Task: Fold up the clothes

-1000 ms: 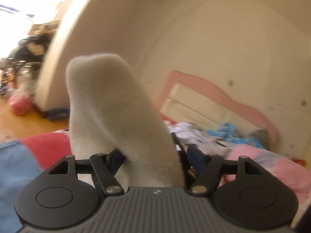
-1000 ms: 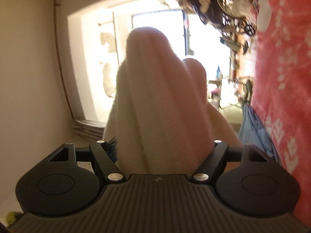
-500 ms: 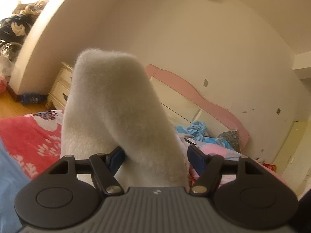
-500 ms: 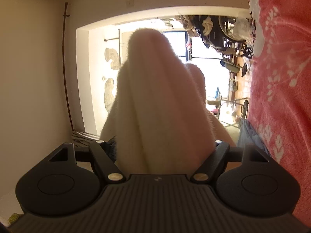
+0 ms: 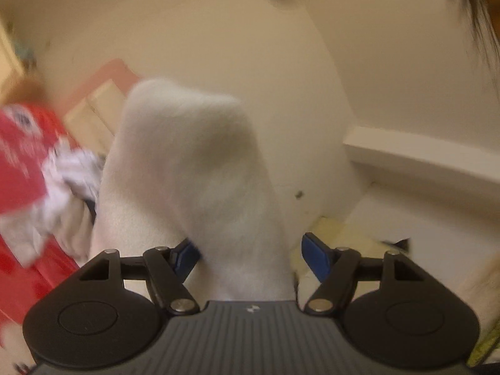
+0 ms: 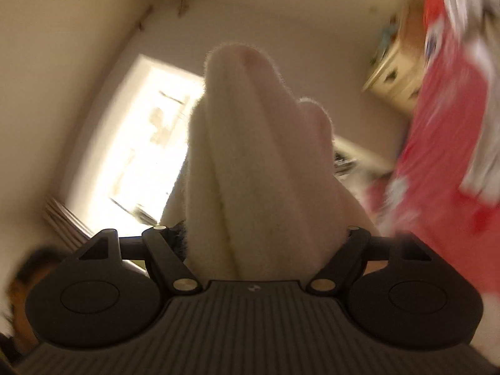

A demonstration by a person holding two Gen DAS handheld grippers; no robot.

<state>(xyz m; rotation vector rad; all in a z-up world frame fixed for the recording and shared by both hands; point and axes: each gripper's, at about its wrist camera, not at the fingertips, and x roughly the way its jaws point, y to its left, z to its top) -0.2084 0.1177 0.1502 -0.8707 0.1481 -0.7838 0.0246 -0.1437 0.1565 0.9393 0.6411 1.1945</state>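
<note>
Left view: your left gripper (image 5: pixel 250 251) pinches white fluffy cloth (image 5: pixel 190 184), held up in air, above red blanket (image 5: pixel 18 159). No fold seen yet.

Right view: your right gripper (image 6: pixel 265 243) squeezes same cloth (image 6: pixel 250 162), bunched in soft rolls. Fold job looks just started. Picture blurry.

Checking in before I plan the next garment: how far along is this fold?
Done: nothing shows as folded. In hand: the fluffy white garment bunches up between the left gripper fingers and fills the right gripper. Left: laying it on the red bedspread and folding it, then the white-grey clothes heaped there.
</note>
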